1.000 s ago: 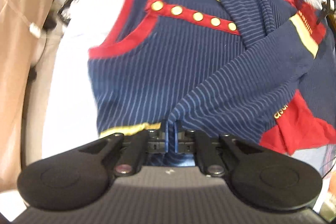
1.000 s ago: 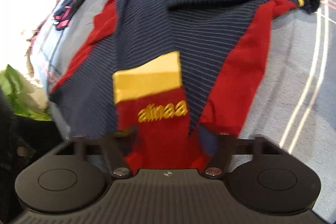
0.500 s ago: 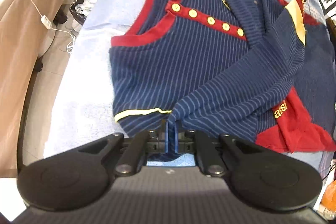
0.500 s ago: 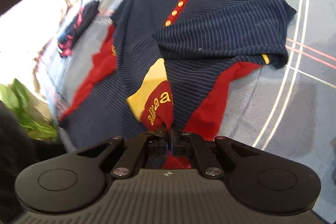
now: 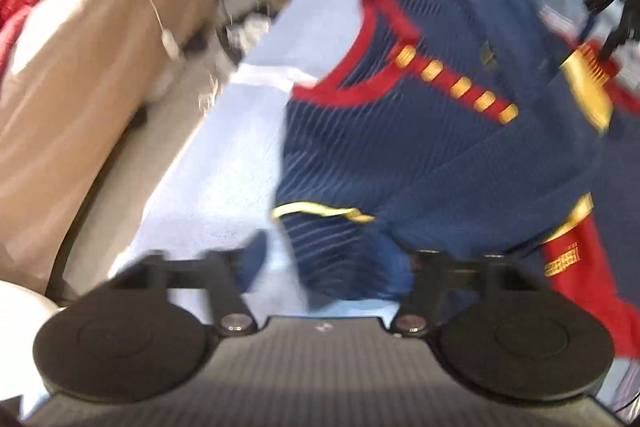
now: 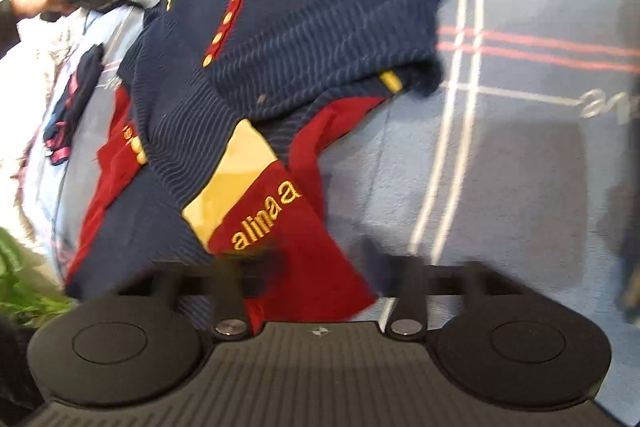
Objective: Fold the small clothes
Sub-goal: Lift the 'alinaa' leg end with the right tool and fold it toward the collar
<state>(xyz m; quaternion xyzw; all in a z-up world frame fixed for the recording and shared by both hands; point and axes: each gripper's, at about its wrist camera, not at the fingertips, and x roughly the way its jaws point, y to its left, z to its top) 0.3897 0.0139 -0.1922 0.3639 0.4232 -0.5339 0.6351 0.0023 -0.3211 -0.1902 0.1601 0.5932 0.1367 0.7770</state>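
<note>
Lying soft and limp, the shirt (image 6: 280, 39) folds best pinched at hem corners; left gripper (image 5: 324, 259) and right gripper (image 6: 320, 267) are opening, nothing pinched.

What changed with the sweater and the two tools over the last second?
Both tools let go: the left tool released the folded navy sleeve, the right tool released the red cuff, and both are opening. The sweater stays on the blue sheet, sleeves crossed.
</note>
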